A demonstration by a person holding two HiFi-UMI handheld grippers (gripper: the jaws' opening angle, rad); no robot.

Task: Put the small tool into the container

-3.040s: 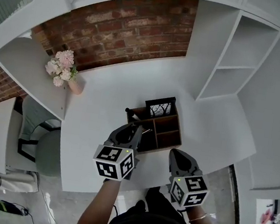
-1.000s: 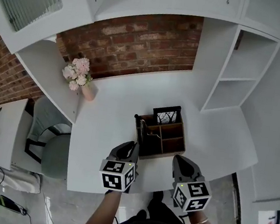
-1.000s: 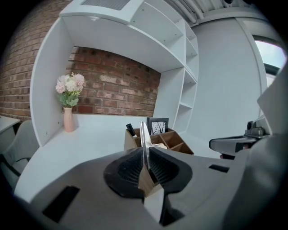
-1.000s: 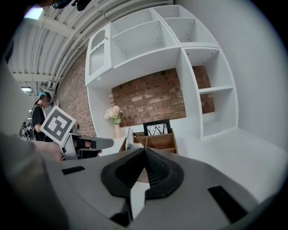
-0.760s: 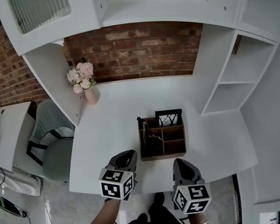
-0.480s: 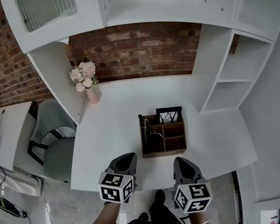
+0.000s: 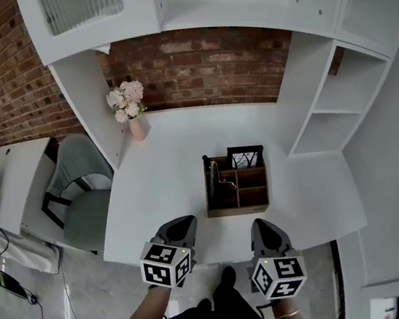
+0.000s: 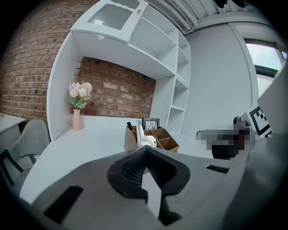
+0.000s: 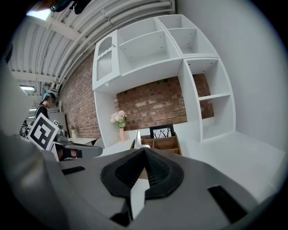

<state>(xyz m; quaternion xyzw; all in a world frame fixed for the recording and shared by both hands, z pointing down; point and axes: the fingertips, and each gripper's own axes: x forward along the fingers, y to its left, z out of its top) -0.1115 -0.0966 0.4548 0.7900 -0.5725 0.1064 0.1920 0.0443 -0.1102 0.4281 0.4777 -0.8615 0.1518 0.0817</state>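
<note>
The small white-handled metal tool (image 8: 146, 142) stands upright in the left-hand compartment of the brown wooden divided container (image 7: 238, 191), which sits on the white surface (image 7: 159, 186). The left gripper (image 7: 186, 220) and right gripper (image 7: 263, 225) hover over the surface's near edge, apart from the container, each with its jaws pressed together on nothing.

Nothing readable here, honestly. The black-and-white marker cubes (image 7: 165, 264) on the left gripper (image 7: 188, 220) and right gripper (image 7: 259, 224) only carried square patterns, and the small black-framed picture (image 7: 245, 157) showed bare branches, no lettering.
</note>
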